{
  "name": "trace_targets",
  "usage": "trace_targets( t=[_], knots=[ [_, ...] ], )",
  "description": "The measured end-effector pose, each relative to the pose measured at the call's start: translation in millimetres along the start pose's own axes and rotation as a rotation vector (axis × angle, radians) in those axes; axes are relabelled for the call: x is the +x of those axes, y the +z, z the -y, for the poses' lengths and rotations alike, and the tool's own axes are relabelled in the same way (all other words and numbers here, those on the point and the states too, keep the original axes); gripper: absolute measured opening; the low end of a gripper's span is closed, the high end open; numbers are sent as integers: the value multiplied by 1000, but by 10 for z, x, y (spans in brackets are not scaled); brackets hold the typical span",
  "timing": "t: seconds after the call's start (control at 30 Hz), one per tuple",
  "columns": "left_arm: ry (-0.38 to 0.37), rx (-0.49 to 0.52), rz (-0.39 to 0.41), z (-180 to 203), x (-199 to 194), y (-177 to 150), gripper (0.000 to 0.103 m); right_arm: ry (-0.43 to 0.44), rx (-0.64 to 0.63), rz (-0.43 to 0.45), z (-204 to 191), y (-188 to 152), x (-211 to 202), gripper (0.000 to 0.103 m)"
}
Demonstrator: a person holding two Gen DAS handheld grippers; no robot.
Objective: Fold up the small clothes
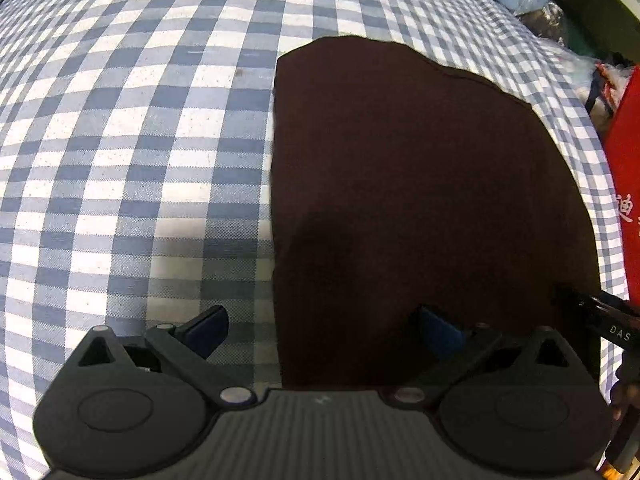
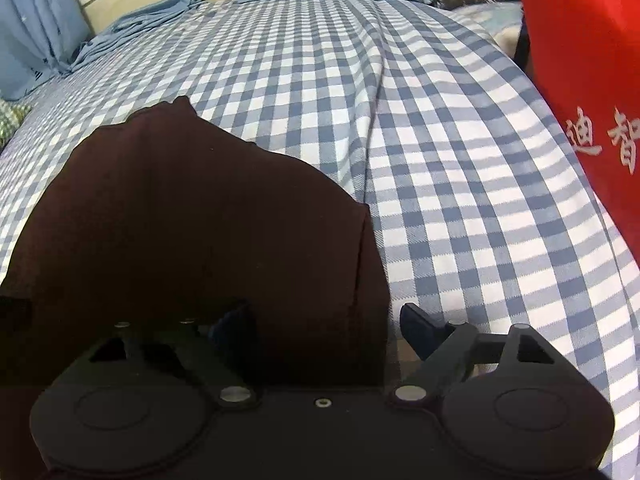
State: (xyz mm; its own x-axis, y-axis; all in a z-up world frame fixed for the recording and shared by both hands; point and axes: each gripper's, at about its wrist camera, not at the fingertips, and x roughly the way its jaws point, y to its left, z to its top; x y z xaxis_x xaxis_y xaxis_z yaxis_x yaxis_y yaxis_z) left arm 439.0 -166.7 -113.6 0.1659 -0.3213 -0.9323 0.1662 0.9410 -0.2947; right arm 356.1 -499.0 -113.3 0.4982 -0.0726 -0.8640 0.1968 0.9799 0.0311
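Both grippers I hold wide apart and gripping nothing, my left gripper (image 1: 320, 330) straddling the left edge of the dark garment (image 1: 420, 200) lying flat on the checked sheet (image 1: 120, 140), my right gripper (image 2: 328, 328) straddling its right edge.

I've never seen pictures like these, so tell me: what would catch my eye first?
First, the dark maroon garment, lying flat on the blue-and-white checked sheet that fills both views. Next, the two black grippers at the bottom: the left gripper straddles the garment's left edge, the right gripper its right edge, both with jaws open. A bright red bag stands at far right.
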Motion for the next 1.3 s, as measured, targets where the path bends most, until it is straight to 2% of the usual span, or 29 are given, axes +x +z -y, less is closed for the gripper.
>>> trace_targets(
  t=[0.3, 0.67, 0.83, 0.93, 1.0, 1.03, 1.1, 1.13, 1.17, 1.2, 1.23, 1.27, 1.3],
  knots=[
    [-6, -42, -52, -6, 50, 25, 103, 5, 28, -9, -35, -2, 4, 80],
    [-11, -44, -71, 88, 93, 105, 103, 7, 71, -36, -15, 29, 25, 83],
    [-48, -28, -96, 223, 115, 121, 101, 27, 96, -48, -13, 41, 39, 82],
    [-75, -32, -104, 245, 130, 127, 92, 51, 140, -66, 18, 48, 53, 82],
    [-83, -38, -100, 269, 113, 145, 85, 53, 128, -70, -9, 63, 38, 76],
    [-81, -33, -100, 294, 101, 154, 82, 54, 115, -69, -34, 69, 17, 70],
    [-69, -14, -98, 350, 68, 164, 69, 38, 74, -63, -102, 79, -37, 57],
    [-60, -6, -93, 386, 48, 159, 64, 25, 43, -56, -146, 79, -78, 46],
    [-51, -3, -87, 413, 20, 162, 53, 18, 21, -49, -176, 77, -115, 36],
    [-43, -2, -83, 429, -13, 171, 43, 14, 3, -37, -206, 76, -160, 30],
    [-37, -3, -77, 459, -46, 183, 38, 21, -9, -22, -235, 74, -218, 17],
    [-32, -2, -70, 468, -75, 189, 28, 26, -13, -11, -256, 80, -274, 15],
    [-32, 1, -60, 486, -124, 194, 24, 30, -15, 0, -278, 88, -333, 14]
  ],
)
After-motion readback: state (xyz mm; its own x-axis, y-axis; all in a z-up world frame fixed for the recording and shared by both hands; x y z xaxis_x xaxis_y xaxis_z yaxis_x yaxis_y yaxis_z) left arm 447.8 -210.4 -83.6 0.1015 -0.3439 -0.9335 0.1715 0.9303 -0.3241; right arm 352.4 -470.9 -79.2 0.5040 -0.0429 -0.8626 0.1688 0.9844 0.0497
